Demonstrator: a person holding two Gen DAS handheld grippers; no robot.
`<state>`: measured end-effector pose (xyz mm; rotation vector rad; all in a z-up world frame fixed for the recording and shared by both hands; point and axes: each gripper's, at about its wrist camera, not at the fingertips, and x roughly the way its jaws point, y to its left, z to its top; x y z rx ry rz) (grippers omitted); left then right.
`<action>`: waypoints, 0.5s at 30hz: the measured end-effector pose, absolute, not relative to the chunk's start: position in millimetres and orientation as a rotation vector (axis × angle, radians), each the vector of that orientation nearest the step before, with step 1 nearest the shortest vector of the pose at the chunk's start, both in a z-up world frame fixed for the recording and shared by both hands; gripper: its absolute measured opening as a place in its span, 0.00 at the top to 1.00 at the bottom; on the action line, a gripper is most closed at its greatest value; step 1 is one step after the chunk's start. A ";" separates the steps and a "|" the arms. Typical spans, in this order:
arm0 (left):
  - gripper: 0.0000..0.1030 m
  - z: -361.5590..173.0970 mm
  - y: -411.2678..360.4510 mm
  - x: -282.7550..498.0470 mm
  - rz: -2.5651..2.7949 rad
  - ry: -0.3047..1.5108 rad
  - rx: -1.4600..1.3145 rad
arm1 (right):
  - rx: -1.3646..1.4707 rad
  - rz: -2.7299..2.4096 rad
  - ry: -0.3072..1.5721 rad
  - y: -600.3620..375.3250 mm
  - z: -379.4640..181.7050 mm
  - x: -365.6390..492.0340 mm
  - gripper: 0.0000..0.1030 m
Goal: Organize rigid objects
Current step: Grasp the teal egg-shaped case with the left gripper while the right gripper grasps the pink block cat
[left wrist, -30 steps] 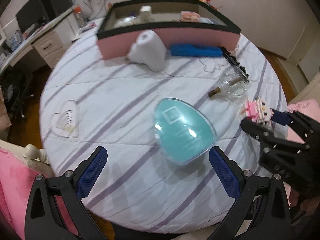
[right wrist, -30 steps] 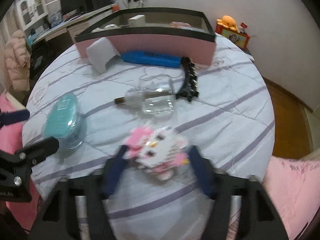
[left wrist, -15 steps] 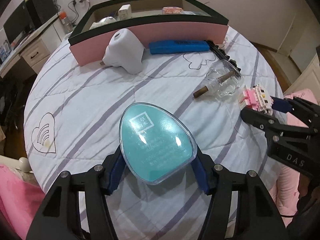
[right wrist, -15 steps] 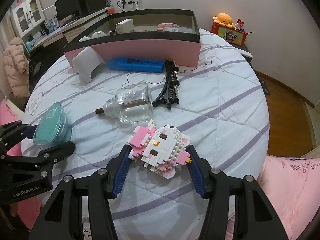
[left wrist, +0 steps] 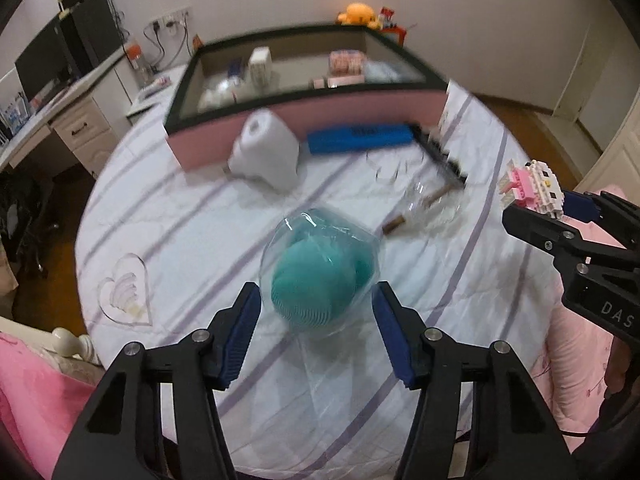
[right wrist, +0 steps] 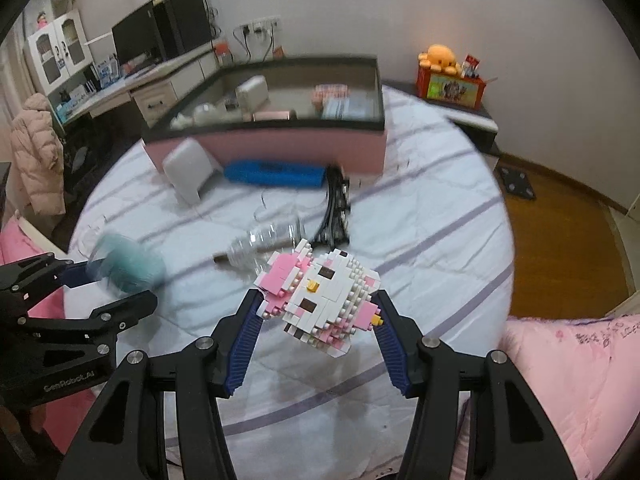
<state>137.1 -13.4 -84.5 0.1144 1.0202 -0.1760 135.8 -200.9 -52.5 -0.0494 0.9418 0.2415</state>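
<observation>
A teal egg-shaped case in a clear shell (left wrist: 316, 280) hangs above the striped quilt, tipped so its ribbed side faces the camera. My left gripper (left wrist: 316, 300) has it between its blue pads, which press on the shell as the jaws are closing. It also shows at the left of the right wrist view, where the case (right wrist: 128, 264) is blurred. My right gripper (right wrist: 316, 304) is shut on a pink and white brick figure (right wrist: 320, 292), held clear of the bed. The figure (left wrist: 532, 184) appears at the right of the left wrist view.
A pink box with a black rim (left wrist: 320, 112) stands at the far side of the round bed, with several small items inside. Before it lie a white device (left wrist: 268, 156), a blue bar (left wrist: 360, 140), a black strip (left wrist: 440, 156) and a glass bottle (left wrist: 432, 208).
My left jaws went from wide open to gripping the teal case, then lifted and tipped it. My right gripper rose with the brick figure off the quilt.
</observation>
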 end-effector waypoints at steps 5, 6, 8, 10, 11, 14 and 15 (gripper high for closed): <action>0.76 -57.9 -6.3 134.9 -0.161 0.936 0.129 | -0.057 0.238 0.839 -198.8 -17.3 127.8 0.45; 1.00 -56.8 -4.4 136.3 -0.156 0.933 0.130 | -0.062 0.238 0.819 -198.0 -11.1 125.6 0.45; 0.98 -55.9 0.0 138.8 -0.152 0.936 0.112 | -0.059 0.236 0.799 -198.4 -3.8 123.4 0.45; 0.81 -63.8 4.3 141.7 -0.132 0.956 0.133 | -0.051 0.246 0.791 -198.5 -1.1 122.7 0.45; 0.67 -69.3 7.4 143.8 -0.106 0.985 0.140 | -0.047 0.246 0.793 -198.6 -2.2 122.5 0.45; 0.14 -85.0 24.1 143.1 -0.052 1.014 0.100 | -0.039 0.241 0.828 -200.4 -12.5 124.6 0.45; 0.13 -87.6 31.2 140.0 -0.043 1.019 0.071 | -0.039 0.240 0.840 -200.7 -16.4 124.2 0.45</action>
